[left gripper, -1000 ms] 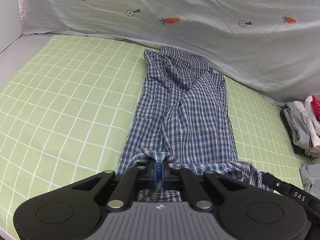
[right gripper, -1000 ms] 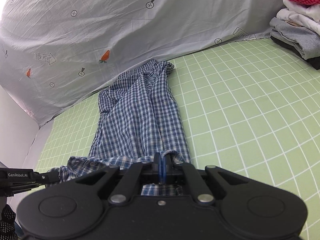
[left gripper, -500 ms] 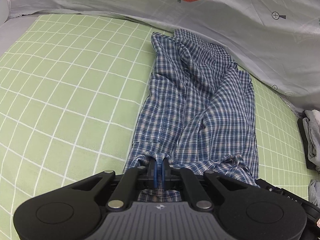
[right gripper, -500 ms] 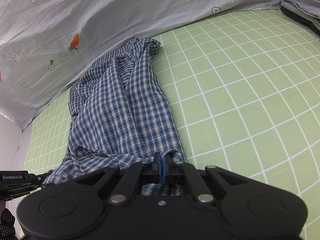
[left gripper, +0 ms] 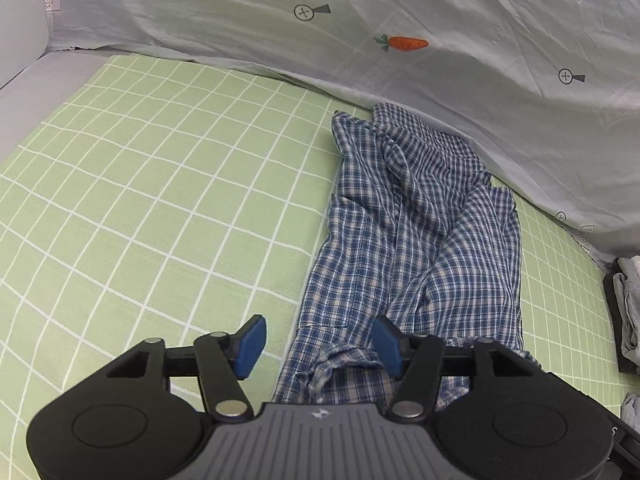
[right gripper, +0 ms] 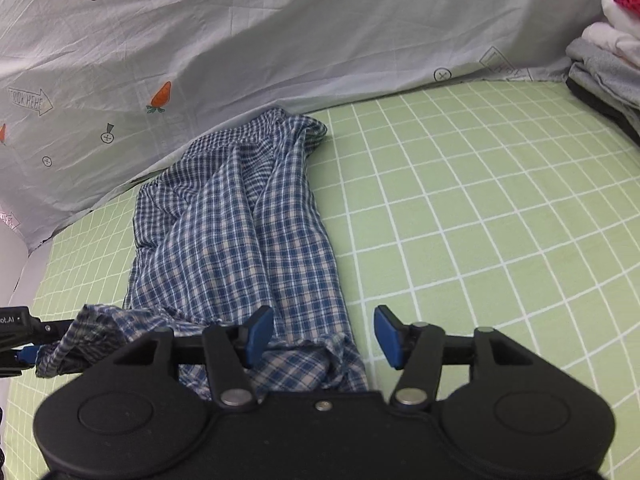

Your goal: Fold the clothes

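Note:
A blue and white checked shirt (left gripper: 412,240) lies lengthwise on the green grid sheet, its far end against the grey sheet. It also shows in the right wrist view (right gripper: 240,232). My left gripper (left gripper: 320,346) is open over the shirt's near left edge, with bunched cloth between the blue pads. My right gripper (right gripper: 324,338) is open over the shirt's near right corner. The left gripper's tip (right gripper: 24,336) shows at the left edge of the right wrist view, beside the crumpled hem.
A grey sheet with carrot prints (left gripper: 400,40) rises behind the shirt. A stack of folded clothes (right gripper: 608,60) sits at the far right and shows in the left wrist view (left gripper: 628,304). The green grid bedsheet (left gripper: 160,200) extends left and right of the shirt.
Both grippers were shut on the shirt's near hem and moved forward, away from me. Now both have opened and let go of the cloth, which lies crumpled on the bed.

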The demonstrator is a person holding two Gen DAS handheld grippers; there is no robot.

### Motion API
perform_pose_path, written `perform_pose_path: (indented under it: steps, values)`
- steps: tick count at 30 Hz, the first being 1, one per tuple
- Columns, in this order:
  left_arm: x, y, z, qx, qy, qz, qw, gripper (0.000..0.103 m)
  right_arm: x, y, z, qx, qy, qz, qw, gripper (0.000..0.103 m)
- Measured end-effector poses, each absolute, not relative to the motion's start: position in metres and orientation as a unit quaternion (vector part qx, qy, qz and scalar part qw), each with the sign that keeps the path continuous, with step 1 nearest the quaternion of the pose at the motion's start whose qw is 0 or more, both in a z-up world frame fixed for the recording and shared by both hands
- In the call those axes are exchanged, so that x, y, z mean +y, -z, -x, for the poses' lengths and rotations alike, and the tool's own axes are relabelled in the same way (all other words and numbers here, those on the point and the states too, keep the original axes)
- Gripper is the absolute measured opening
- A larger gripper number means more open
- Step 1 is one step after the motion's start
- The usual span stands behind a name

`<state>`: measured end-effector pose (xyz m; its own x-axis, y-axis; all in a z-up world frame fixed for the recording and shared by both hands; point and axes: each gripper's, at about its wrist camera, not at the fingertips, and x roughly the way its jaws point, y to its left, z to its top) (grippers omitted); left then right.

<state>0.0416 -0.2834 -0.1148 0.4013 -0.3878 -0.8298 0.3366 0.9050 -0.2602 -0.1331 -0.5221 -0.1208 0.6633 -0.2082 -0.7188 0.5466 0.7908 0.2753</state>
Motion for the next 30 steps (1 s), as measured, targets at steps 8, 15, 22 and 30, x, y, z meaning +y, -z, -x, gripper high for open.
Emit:
perform_pose_path:
  steps: [8,15,22,30]
  values:
    - [-0.262,0.114,0.003,0.495,0.209,0.013,0.843,0.085,-0.497,0.107,0.177,0.328,0.226,-0.215,0.892,0.095]
    - [-0.247,0.128,0.029,0.514,0.211,0.009,0.831,0.085,-0.480,0.120,0.206,0.346,0.221,-0.217,0.885,0.096]
    - [-0.269,0.133,0.040,0.509,0.250,-0.039,0.823,0.085,-0.468,0.120,0.189,0.352,0.179,-0.207,0.895,0.083]
    - [-0.303,0.151,-0.001,0.520,0.249,-0.064,0.814,0.085,-0.491,0.138,0.133,0.375,0.161,-0.213,0.888,0.047]
